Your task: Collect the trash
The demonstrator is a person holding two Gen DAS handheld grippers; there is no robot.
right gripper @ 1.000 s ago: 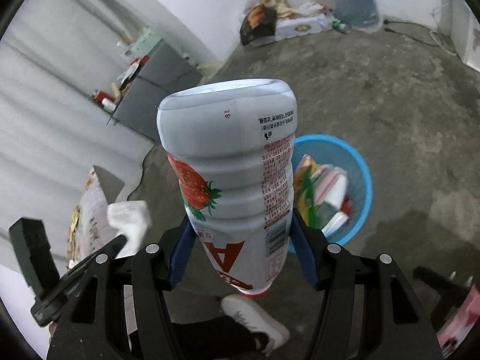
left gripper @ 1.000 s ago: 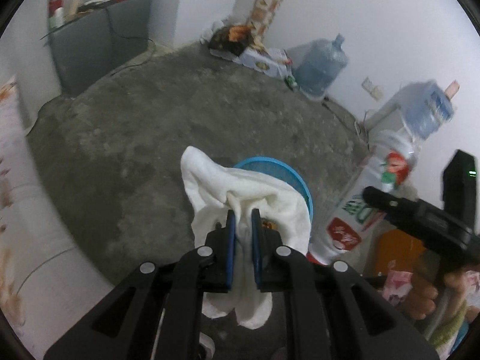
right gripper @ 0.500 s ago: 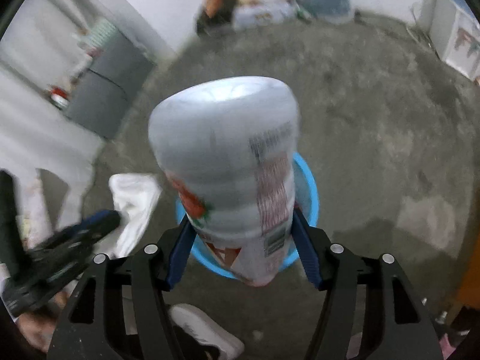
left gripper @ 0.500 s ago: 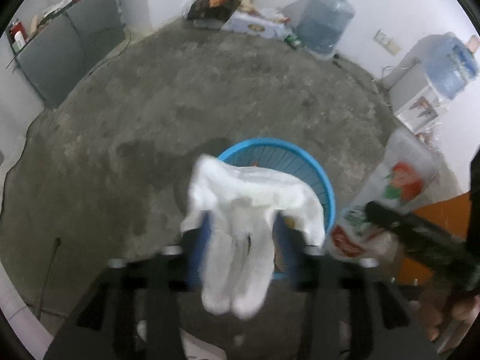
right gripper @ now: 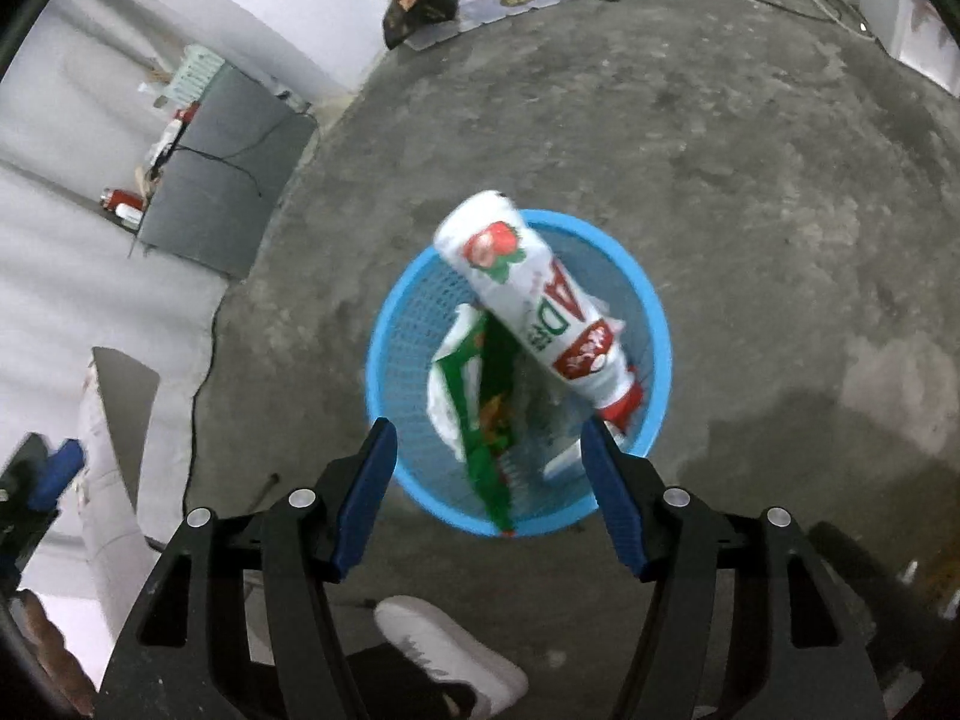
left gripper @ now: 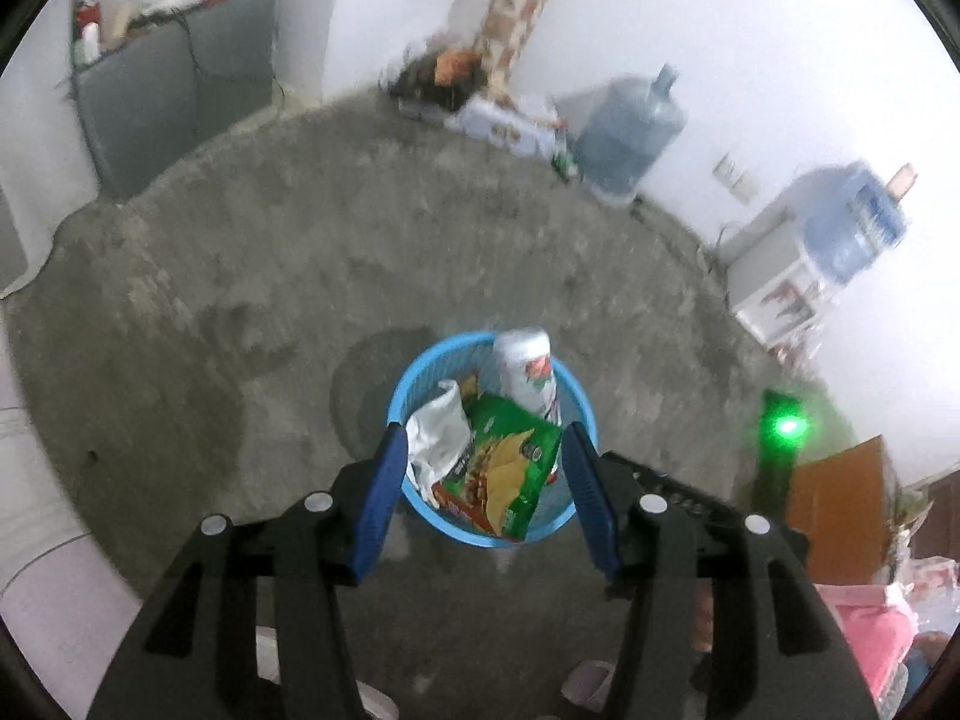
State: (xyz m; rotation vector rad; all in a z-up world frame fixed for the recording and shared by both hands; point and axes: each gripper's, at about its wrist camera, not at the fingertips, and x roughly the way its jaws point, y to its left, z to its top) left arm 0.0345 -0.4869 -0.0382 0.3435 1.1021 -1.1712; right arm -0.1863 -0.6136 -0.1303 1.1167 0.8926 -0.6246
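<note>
Left gripper (left gripper: 480, 480) pitched steeply down over the blue mesh basket (left gripper: 420, 375), jaws apart with nothing between the blue pads. Right gripper (right gripper: 487, 468) tilted down the same way above that basket (right gripper: 657, 324), jaws also spread, pads clear of everything.

Just beyond and below the right fingertips: a white strawberry-drink bottle (right gripper: 534, 306) lying slantwise in the basket, red cap down toward the near rim, base poking above the far rim. Left of the bottle, a green snack bag (right gripper: 489, 420) standing on edge. From the left wrist, same bottle (left gripper: 528, 375) upright against the far wall, green chip bag (left gripper: 510, 468) nearest the fingers, a crumpled white cloth (left gripper: 435, 438) by the left pad.

Beneath the basket, bare grey concrete floor (left gripper: 240, 312). Well ahead, against white walls: a water jug (left gripper: 630, 138), flattened cardboard (left gripper: 504, 123), a grey cabinet (left gripper: 162, 90). A white shoe (right gripper: 450, 654) directly under the right gripper.
</note>
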